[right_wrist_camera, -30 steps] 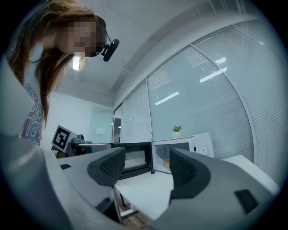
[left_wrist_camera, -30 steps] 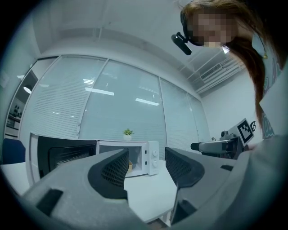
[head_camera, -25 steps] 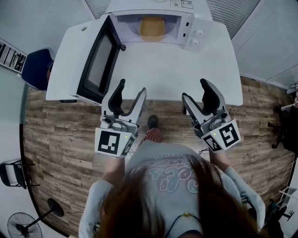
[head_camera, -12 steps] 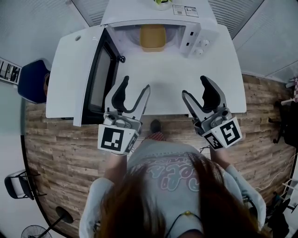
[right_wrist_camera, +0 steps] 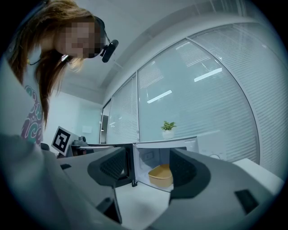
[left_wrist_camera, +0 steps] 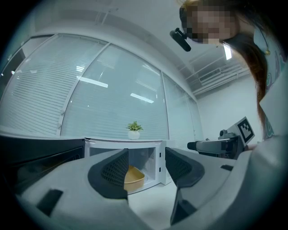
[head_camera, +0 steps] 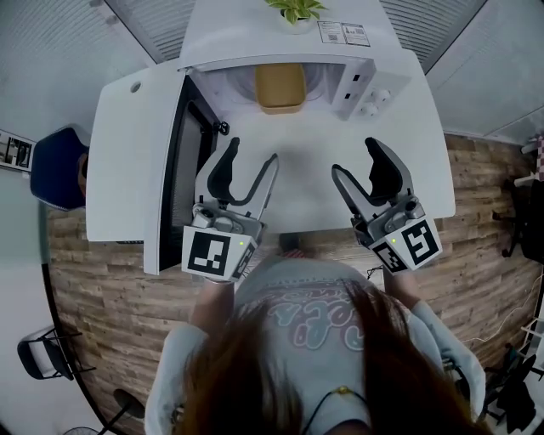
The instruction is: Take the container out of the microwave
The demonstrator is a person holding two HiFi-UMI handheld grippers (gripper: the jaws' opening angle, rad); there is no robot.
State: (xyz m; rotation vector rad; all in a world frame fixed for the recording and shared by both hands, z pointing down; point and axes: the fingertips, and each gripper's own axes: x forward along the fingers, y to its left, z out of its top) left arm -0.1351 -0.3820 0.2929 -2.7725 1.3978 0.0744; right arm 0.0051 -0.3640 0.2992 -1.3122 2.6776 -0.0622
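Inside the open microwave (head_camera: 255, 38), at twelve o'clock in the head view, sits the yellow container (head_camera: 280, 87). It rests on the oven floor just behind the front opening, and neither gripper touches it. At three o'clock from the container is the microwave's control panel with two round knobs (head_camera: 372, 104). The microwave door (head_camera: 180, 170) hangs wide open at nine o'clock, its dark window nearly edge-on to the head camera. A small potted plant (head_camera: 293, 10) stands on the oven's top, at twelve o'clock from the container.

The microwave stands on a white table (head_camera: 314, 200), whose bare top runs from the oven toward the person. Over the near part of that top, the left gripper (head_camera: 251, 155) is at about seven o'clock from the container. Its jaws stand wide apart with nothing between them. Its own view shows only the far-off container and oven through the gap.

The right gripper (head_camera: 355, 160), at about five o'clock from the container, also has its jaws spread and grips nothing. Both grippers point toward the microwave and are well apart from it.

Wood-plank floor (head_camera: 110, 280) lies beyond the table's near edge. A blue chair (head_camera: 55, 170) sits at nine o'clock, past the table's left end.
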